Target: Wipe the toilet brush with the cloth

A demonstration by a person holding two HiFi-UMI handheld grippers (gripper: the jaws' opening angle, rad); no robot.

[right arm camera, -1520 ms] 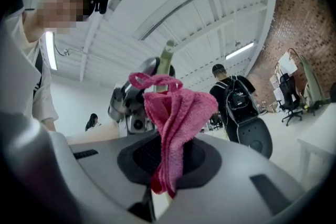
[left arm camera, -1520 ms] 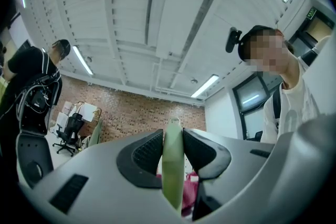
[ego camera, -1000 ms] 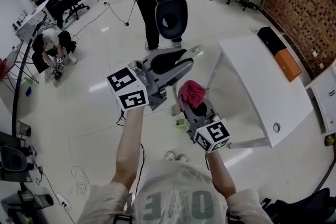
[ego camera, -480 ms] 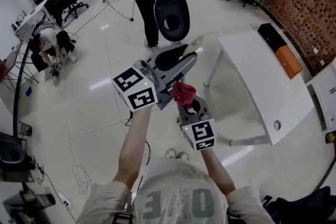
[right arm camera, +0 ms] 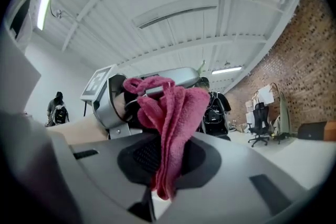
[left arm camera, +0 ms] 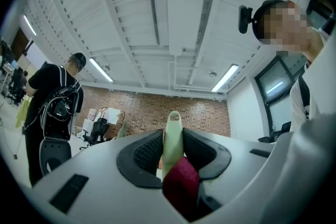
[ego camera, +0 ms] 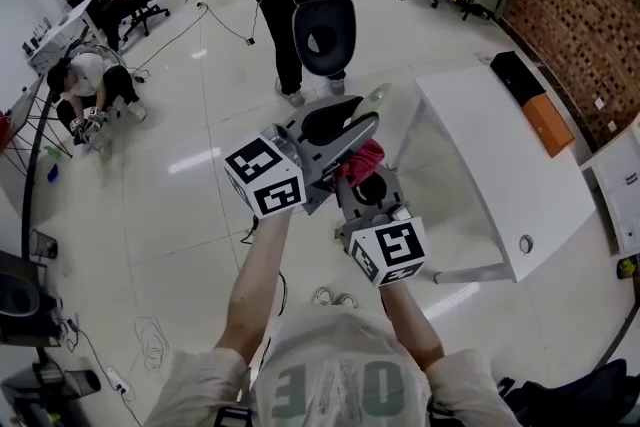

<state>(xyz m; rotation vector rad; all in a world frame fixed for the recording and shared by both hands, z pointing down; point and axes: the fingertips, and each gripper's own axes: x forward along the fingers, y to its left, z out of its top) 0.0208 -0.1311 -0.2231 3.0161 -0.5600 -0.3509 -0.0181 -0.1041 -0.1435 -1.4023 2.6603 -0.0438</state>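
The white table (ego camera: 480, 145) stands to the right of the toilet brush and lower. The left hand-held gripper (left arm camera: 172, 145) is closed narrow on the pale green toilet brush (left arm camera: 172, 128), and the rounded end of the brush sticks out past the jaws. The right hand-held gripper (right arm camera: 167, 157) pinches the red cloth (right arm camera: 176, 107), which hangs just beside the brush, near the left jaws. To wipe well, I think the cloth should fold around the brush and slide along it. The left grip should be firm, so that the brush does not turn or slip.
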